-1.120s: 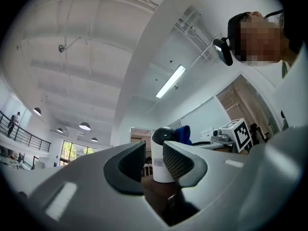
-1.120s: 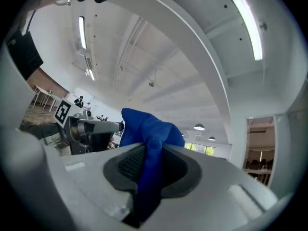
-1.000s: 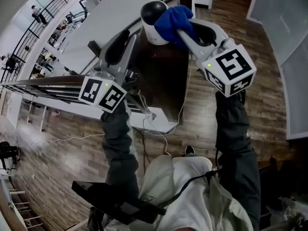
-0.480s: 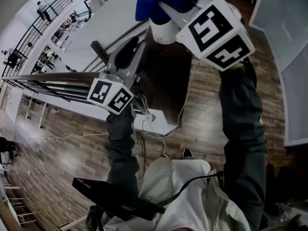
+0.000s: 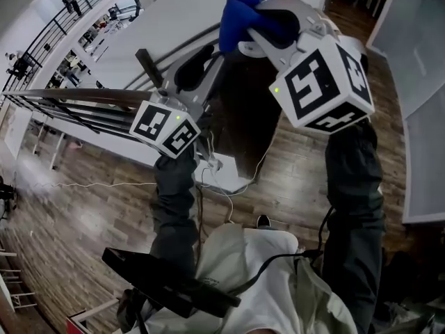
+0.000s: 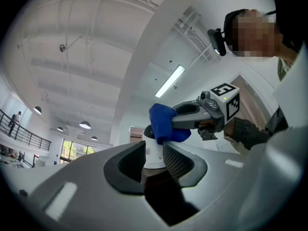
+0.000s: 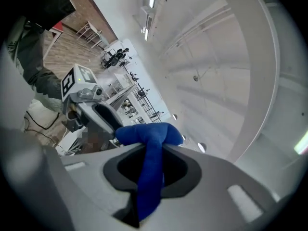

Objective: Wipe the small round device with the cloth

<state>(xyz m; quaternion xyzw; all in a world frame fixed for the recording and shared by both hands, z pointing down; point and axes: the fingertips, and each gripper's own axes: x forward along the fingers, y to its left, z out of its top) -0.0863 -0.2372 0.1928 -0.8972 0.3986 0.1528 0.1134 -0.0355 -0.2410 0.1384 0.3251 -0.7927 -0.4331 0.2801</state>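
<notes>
Head view: since a second ago the right gripper (image 5: 268, 28) has rolled and risen, dragging the cloth (image 5: 238, 12) leftward, far from the person. Left gripper view: the left gripper (image 6: 154, 159) clamps the small round device (image 6: 150, 150), steadying it for wiping. Right gripper view: jaws pinch the cloth.

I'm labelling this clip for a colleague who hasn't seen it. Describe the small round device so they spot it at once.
Find the left gripper, whose dark-padded jaws fill the bottom of its own view. Clamped between them is the small round device: white body, dark top. The blue cloth held by the right gripper lies against its top; the device is the white thing beneath.
</notes>
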